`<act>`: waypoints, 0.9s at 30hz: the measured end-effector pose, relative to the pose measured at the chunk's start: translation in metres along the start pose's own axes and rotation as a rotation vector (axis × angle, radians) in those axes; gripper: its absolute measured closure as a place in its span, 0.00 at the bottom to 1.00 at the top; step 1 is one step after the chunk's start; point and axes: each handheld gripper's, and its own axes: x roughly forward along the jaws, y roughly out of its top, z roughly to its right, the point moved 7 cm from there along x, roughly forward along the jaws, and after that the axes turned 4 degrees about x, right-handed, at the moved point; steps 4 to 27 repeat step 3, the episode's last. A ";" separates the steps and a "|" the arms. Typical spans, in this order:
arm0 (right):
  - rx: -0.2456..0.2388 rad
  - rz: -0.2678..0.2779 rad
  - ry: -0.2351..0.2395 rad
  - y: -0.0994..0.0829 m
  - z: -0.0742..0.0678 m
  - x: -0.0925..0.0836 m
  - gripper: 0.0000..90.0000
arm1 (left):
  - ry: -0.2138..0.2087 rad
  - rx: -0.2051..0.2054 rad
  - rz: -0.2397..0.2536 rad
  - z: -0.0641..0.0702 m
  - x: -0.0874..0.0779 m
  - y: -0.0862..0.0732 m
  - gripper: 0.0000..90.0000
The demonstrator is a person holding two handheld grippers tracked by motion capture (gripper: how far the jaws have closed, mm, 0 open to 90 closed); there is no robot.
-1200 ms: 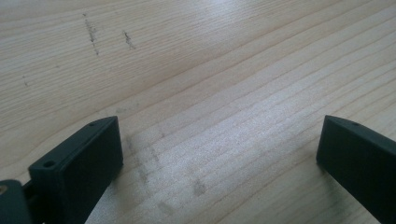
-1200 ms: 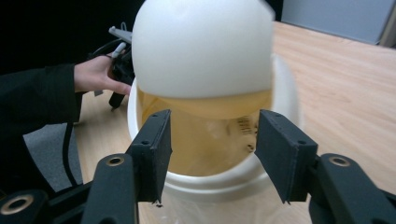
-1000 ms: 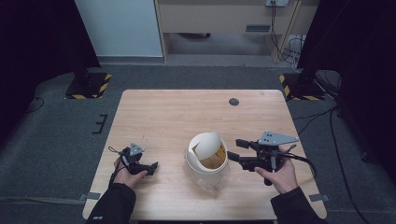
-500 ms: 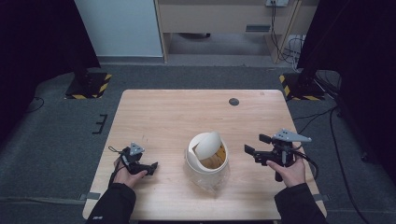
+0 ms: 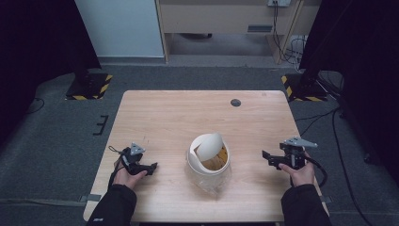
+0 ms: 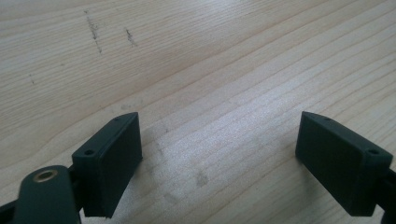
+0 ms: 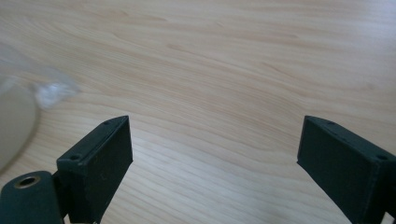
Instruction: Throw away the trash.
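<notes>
A small white bin (image 5: pixel 209 157) with a tilted swing lid stands in the near middle of the wooden table (image 5: pixel 188 113). It has a yellowish inside and clear plastic around its base. My left gripper (image 5: pixel 151 167) rests low at the near left, apart from the bin. Its jaws stand open over bare wood in the left gripper view (image 6: pixel 219 140). My right gripper (image 5: pixel 267 158) is low at the near right, pointing toward the bin with a gap between them. Its jaws have just been opening and stand wide with nothing between them (image 7: pixel 215 140). The bin's blurred side (image 7: pixel 11 126) and the plastic (image 7: pixel 51 91) show at the left there.
A small dark round spot (image 5: pixel 235 102) sits near the table's far edge. Dark floor surrounds the table, with yellow-and-black striped stand feet (image 5: pixel 89 87) and cables (image 5: pixel 324 117) at the far corners. Bare wood lies on both sides of the bin.
My right gripper has drawn away from the bin to the right and sunk toward the table, its jaws spreading wider. The left gripper and the bin have stayed put.
</notes>
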 end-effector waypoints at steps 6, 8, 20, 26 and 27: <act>0.021 -0.014 -0.030 -0.005 0.014 0.002 0.11 | 0.000 0.000 -0.001 0.000 0.000 0.000 0.16; 0.021 -0.014 -0.030 -0.005 0.014 0.002 0.11 | 0.000 0.000 -0.001 0.000 0.000 0.000 0.16; 0.021 -0.014 -0.030 -0.005 0.014 0.002 0.11 | 0.000 0.000 -0.001 0.000 0.000 0.000 0.16; 0.021 -0.014 -0.030 -0.005 0.014 0.002 0.11 | 0.000 0.000 -0.001 0.000 0.000 0.000 0.16; 0.021 -0.014 -0.030 -0.005 0.014 0.002 0.11 | 0.000 0.000 -0.001 0.000 0.000 0.000 0.16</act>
